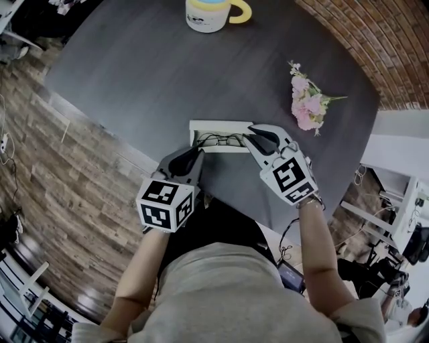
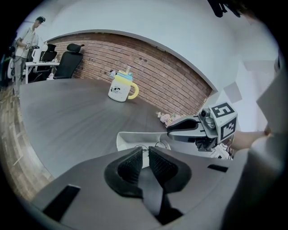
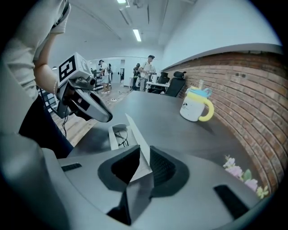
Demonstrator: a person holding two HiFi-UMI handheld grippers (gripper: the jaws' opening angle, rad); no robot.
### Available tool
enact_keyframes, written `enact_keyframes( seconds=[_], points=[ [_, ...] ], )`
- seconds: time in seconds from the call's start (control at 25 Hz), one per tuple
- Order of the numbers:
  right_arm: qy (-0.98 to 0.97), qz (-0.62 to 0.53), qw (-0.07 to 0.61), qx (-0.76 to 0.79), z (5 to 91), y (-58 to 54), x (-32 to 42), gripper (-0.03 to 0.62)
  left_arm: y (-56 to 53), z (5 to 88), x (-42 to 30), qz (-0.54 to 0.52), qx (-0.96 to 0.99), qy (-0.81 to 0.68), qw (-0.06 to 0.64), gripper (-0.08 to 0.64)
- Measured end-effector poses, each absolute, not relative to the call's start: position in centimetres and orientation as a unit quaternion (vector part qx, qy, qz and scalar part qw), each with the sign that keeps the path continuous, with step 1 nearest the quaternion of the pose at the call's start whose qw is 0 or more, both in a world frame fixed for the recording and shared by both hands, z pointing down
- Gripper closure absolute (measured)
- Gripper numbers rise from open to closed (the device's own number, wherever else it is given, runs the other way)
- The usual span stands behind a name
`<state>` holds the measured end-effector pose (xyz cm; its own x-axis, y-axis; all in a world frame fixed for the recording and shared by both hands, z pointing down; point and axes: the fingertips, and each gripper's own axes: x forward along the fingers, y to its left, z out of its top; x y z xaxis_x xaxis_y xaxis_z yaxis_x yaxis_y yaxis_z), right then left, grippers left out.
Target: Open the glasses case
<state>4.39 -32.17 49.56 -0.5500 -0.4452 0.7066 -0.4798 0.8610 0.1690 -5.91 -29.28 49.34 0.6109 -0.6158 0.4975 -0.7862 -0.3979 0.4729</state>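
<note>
white glasses case [image 1: 213, 124] lay open near the front edge of the dark table [image 1: 134, 80], glasses [image 1: 218, 141] inside. right gripper [image 3: 143, 164] pinched the raised lid [image 3: 135, 132] between its jaws. left gripper [image 2: 145, 164], jaws pressed nearly together on nothing, sat just beside the case's left end.

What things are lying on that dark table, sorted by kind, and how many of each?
Mug: 1
Bunch of pink flowers: 1
Glasses case, open: 1
Pair of glasses, inside the case: 1
Total: 4
</note>
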Motion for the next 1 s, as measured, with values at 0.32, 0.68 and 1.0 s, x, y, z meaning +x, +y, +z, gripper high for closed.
enact_keyframes(
  seconds=[0.32, 0.68, 1.0],
  points=[
    [-0.866, 0.001, 0.41, 0.287, 49.6, -35.9, 4.4, 0.525, -31.2, 48.5, -6.5, 0.108, 0.829, -0.43, 0.343, 0.503],
    [-0.855, 0.027, 0.397, 0.333, 50.6, -38.5, 4.7, 0.511, -32.3, 48.7, -7.0, 0.108, 0.828, -0.433, 0.34, 0.503],
    [-0.848, 0.047, 0.387, 0.358, 51.1, -39.1, 5.0, 0.503, -31.8, 48.7, -6.9, 0.109, 0.827, -0.433, 0.341, 0.503]
  ],
)
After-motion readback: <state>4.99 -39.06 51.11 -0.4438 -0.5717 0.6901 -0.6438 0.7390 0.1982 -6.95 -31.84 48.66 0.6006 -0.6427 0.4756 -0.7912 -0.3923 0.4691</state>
